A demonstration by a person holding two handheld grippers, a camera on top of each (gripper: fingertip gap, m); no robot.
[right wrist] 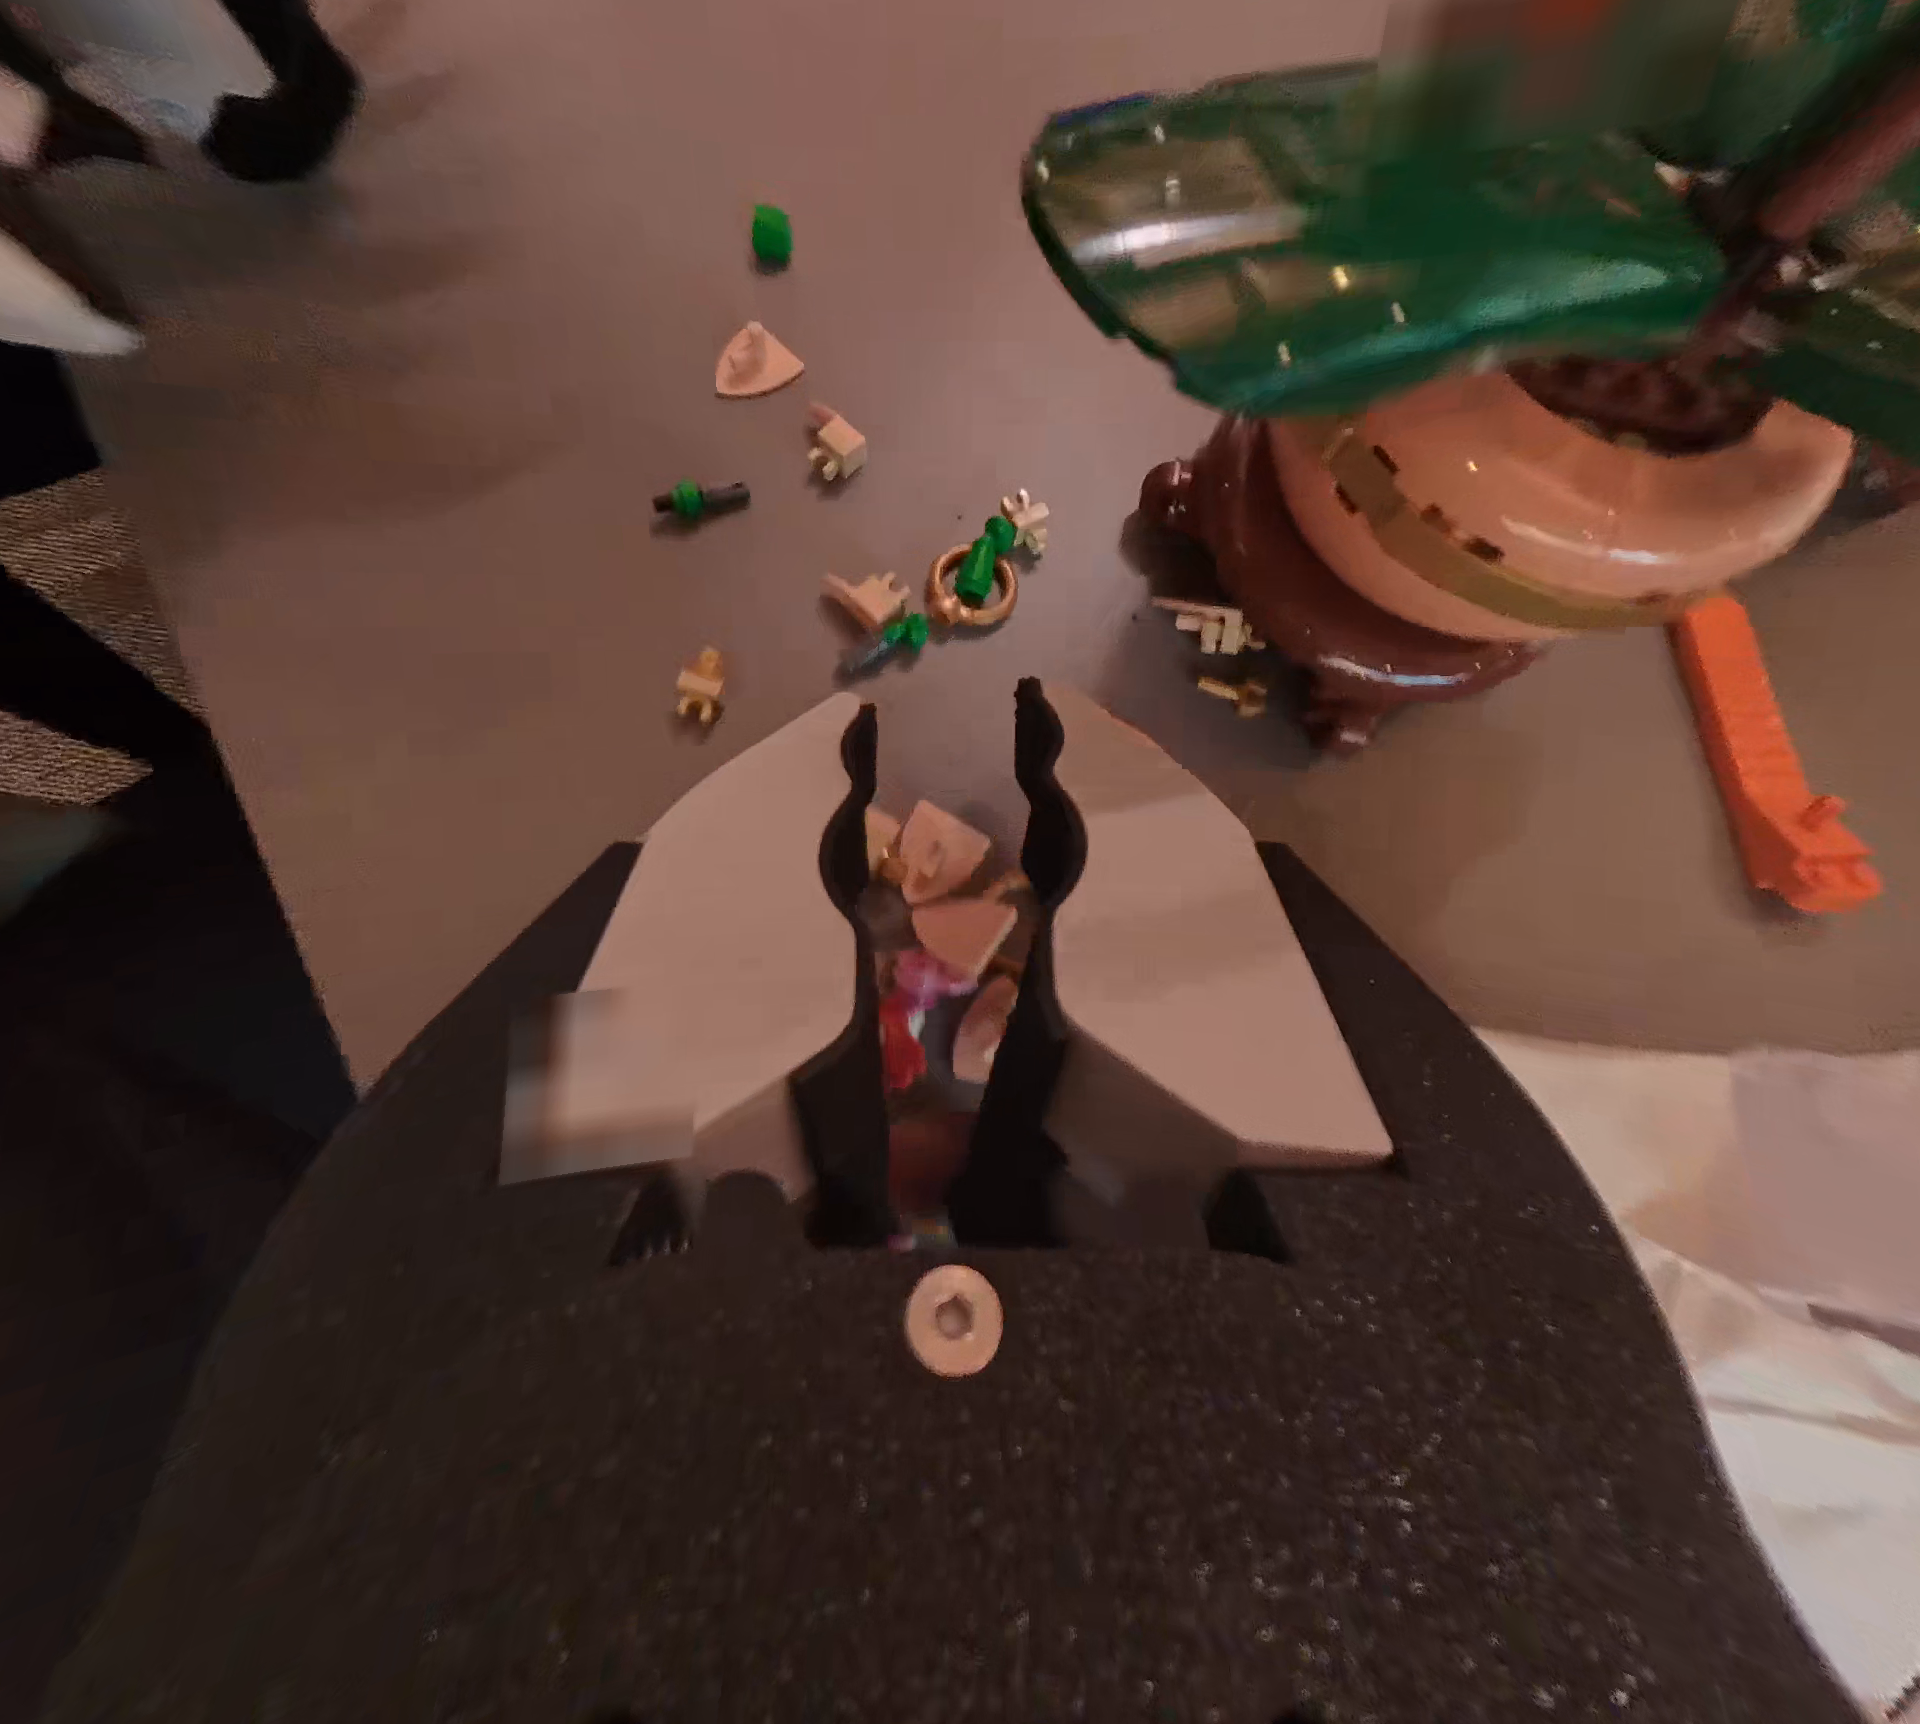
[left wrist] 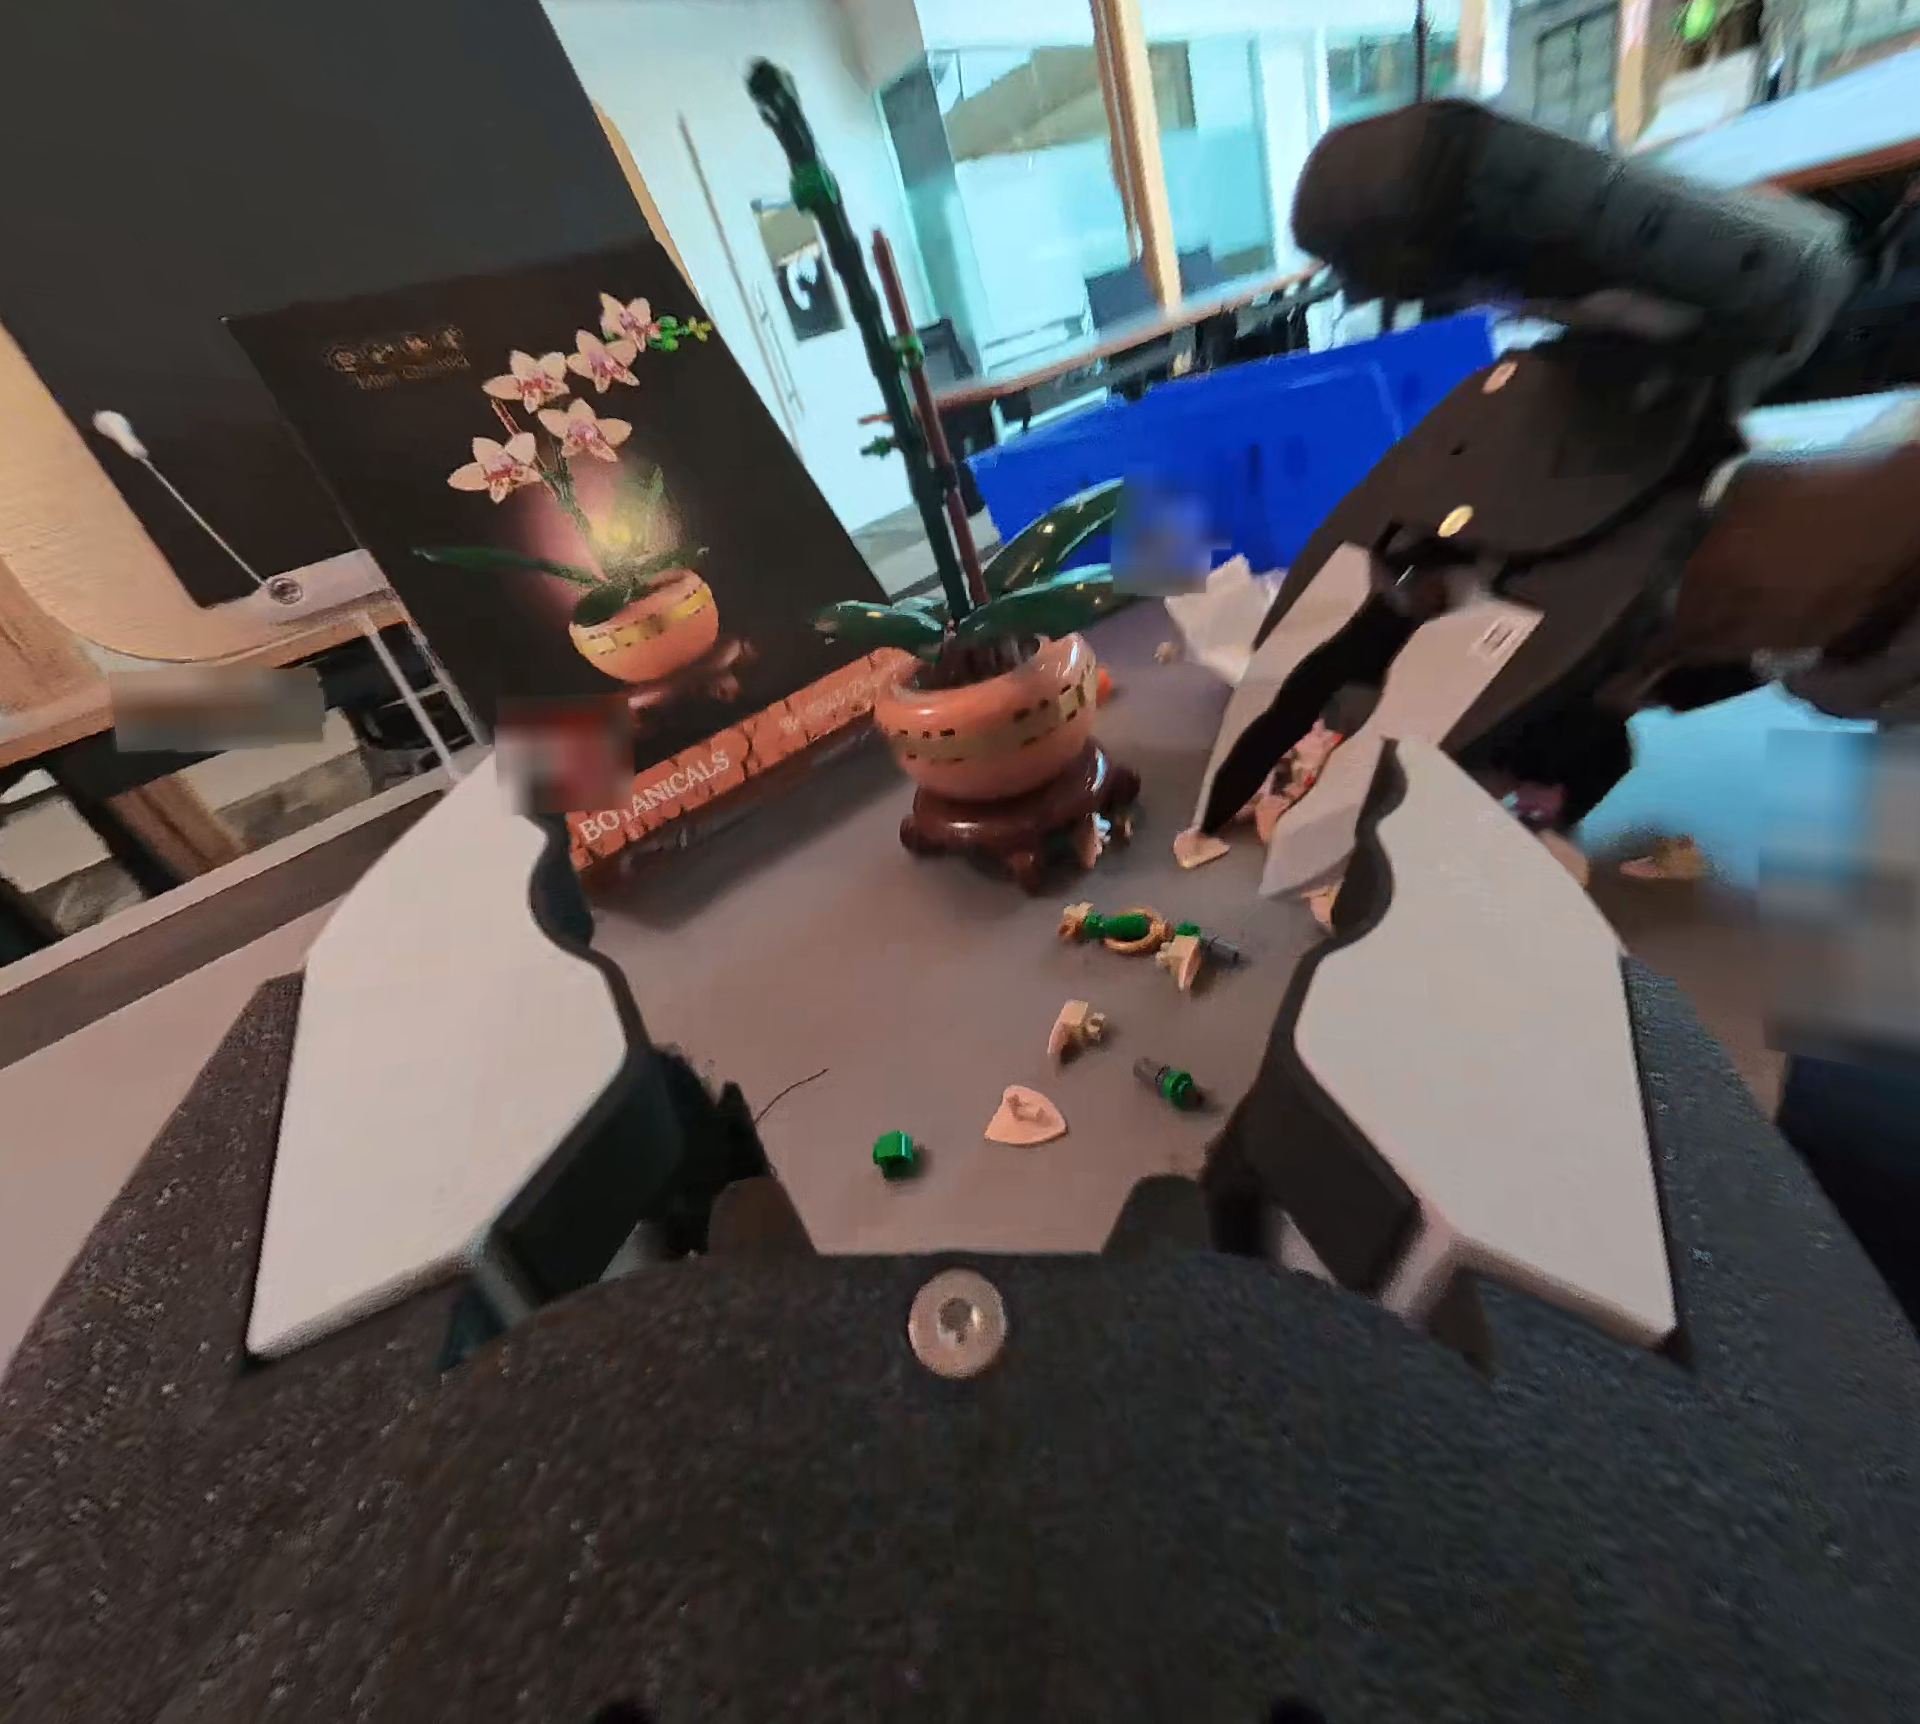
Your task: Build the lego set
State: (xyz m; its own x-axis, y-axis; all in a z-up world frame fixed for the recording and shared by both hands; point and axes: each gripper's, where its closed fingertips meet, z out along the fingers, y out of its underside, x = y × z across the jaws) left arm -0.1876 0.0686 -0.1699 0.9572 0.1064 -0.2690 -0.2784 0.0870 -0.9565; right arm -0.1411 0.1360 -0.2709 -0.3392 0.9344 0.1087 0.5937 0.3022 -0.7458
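Observation:
The lego orchid pot (left wrist: pixel 987 718) stands on the dark grey table (left wrist: pixel 831 999), with green leaves and a tall bare stem (left wrist: pixel 883 344); it also shows at the right of the right wrist view (right wrist: pixel 1558 511). My left gripper (left wrist: pixel 956 781) is wide open and empty, low in front of the pot. My right gripper (right wrist: pixel 940 708) points down over a small pile of tan and pink pieces (right wrist: pixel 951 885), jaws a narrow gap apart with nothing between the tips. Loose pieces lie between the grippers: a tan petal (left wrist: pixel 1023 1118), a green stud (left wrist: pixel 896 1153) and a gold ring (right wrist: pixel 971 578).
The set's box (left wrist: pixel 582 511) leans behind the pot on the left. An orange brick separator (right wrist: pixel 1766 760) lies right of the pot. White paper (right wrist: pixel 1714 1259) lies at the right table edge. A blue bin (left wrist: pixel 1247 438) stands behind. My right gripper is the nearer one to the lego orchid pot (left wrist: pixel 987 718): about 8 cm, against 12 cm.

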